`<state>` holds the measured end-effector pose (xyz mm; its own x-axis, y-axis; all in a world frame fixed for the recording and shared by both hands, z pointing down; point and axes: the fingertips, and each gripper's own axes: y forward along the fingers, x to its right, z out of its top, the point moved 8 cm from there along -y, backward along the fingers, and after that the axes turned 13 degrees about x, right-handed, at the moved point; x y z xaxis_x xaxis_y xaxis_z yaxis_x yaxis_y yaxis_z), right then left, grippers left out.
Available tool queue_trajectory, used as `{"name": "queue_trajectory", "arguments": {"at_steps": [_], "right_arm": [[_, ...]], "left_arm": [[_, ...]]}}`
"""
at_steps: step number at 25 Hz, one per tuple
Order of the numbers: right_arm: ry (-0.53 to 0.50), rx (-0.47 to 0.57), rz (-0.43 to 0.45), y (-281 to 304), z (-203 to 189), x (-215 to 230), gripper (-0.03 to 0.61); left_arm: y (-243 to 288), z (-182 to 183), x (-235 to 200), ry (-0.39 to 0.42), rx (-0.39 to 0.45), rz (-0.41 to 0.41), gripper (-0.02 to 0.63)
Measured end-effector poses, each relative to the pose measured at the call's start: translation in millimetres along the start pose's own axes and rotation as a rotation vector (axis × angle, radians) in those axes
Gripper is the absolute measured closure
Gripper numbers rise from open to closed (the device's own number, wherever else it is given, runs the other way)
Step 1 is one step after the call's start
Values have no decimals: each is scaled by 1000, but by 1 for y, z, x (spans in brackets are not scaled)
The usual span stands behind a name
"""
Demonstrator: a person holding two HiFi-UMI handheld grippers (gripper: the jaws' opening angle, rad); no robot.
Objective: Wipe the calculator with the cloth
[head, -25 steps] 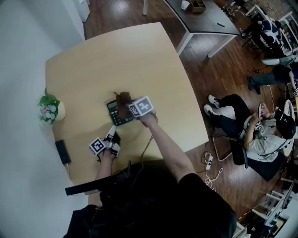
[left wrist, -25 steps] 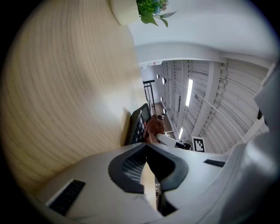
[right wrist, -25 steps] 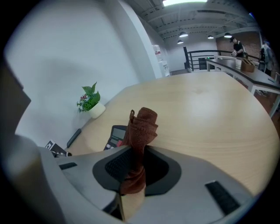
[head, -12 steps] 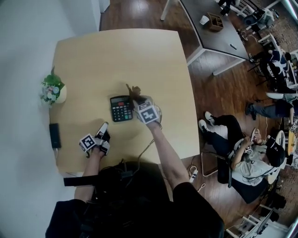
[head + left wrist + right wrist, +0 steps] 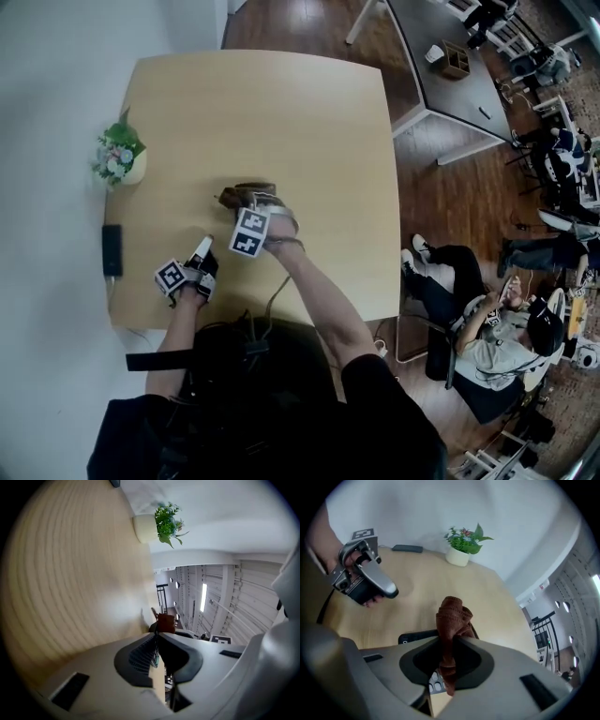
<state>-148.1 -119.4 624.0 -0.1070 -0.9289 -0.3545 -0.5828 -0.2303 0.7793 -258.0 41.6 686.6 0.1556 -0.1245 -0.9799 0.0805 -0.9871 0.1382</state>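
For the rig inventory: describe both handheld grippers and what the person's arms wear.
Left gripper and right gripper: pale grey shells, dark pads, each with a white cube bearing black square markers. A thin cable runs below the right forearm. Black short-sleeved top.

The table (image 5: 281,103) top looks like pale wood laminate, matt, with faint straight grain. At the centre of the right gripper view the cloth (image 5: 452,616) is brown fabric, soft and matt, with a stitched, ribbed edge. The right gripper (image 5: 451,641) has a smooth grey plastic shell with dark matt inserts. The calculator (image 5: 412,637) is dark plastic with pale keys. At the right of the head view the floor (image 5: 441,197) is dark wood planking with a slight sheen. The pot (image 5: 457,557) looks smooth and cream, its material unclear.
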Motion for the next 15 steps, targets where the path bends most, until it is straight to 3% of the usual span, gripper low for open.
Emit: {"name": "queue_trajectory", "arguments": {"at_steps": [6,10,13,15], "right_arm": [[-29,-14,106,-7,0,-42,511],[-1,-19,236,-21,-6,-72,510],[109,6,335,-35,-11,-78,509],[222,50,327,-45,-13,-62,509]], "left_arm": [[1,3,-3,-20,1,-18,603],[1,1,-3,-11,-1,-17,603],[1,2,-4,9,-6,-15,603],[0,4,-5,37,-12,-7,603]]}}
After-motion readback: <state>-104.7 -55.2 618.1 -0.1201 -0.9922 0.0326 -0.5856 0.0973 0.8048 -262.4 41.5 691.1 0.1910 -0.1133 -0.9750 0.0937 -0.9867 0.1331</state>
